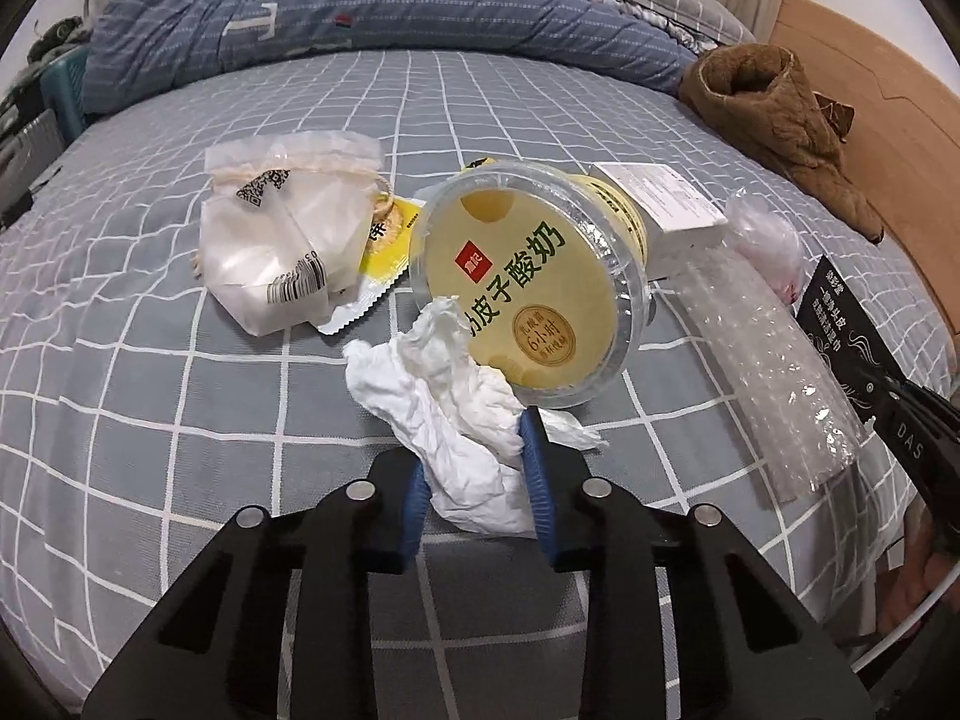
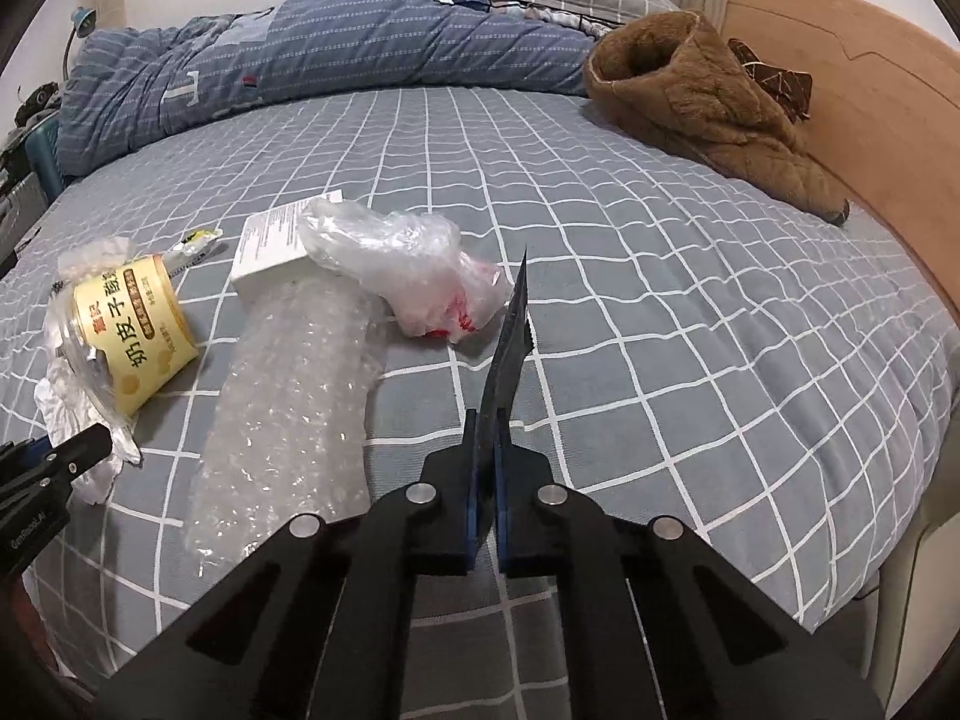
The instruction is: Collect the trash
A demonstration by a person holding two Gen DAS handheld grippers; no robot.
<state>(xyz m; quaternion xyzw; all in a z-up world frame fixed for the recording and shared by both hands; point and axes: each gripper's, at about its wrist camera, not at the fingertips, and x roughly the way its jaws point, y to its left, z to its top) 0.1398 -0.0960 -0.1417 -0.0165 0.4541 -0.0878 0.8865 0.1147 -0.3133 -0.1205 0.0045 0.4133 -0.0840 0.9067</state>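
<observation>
On the checked bedsheet (image 1: 150, 360), my left gripper (image 1: 474, 456) is shut on a crumpled white tissue (image 1: 444, 402), its blue pads pressing both sides. The tissue leans against a tipped yellow yogurt cup (image 1: 522, 288). My right gripper (image 2: 487, 420) is shut on a flat black sachet (image 2: 510, 348) that stands up edge-on from its pads. The same sachet (image 1: 846, 330) shows white print in the left wrist view, with the right gripper (image 1: 894, 390) at its lower end. From the right wrist view, the left gripper (image 2: 90, 444) and tissue (image 2: 66, 414) sit at the far left beside the cup (image 2: 138, 330).
A white plastic bag (image 1: 282, 240), a yellow wrapper (image 1: 384, 252), a white box (image 1: 660, 204), a bubble-wrap roll (image 2: 288, 396) and a clear bag with red marks (image 2: 414, 270) lie around the cup. A brown garment (image 2: 702, 102), blue quilt (image 2: 300, 48) and wooden headboard (image 2: 870, 90) border the bed.
</observation>
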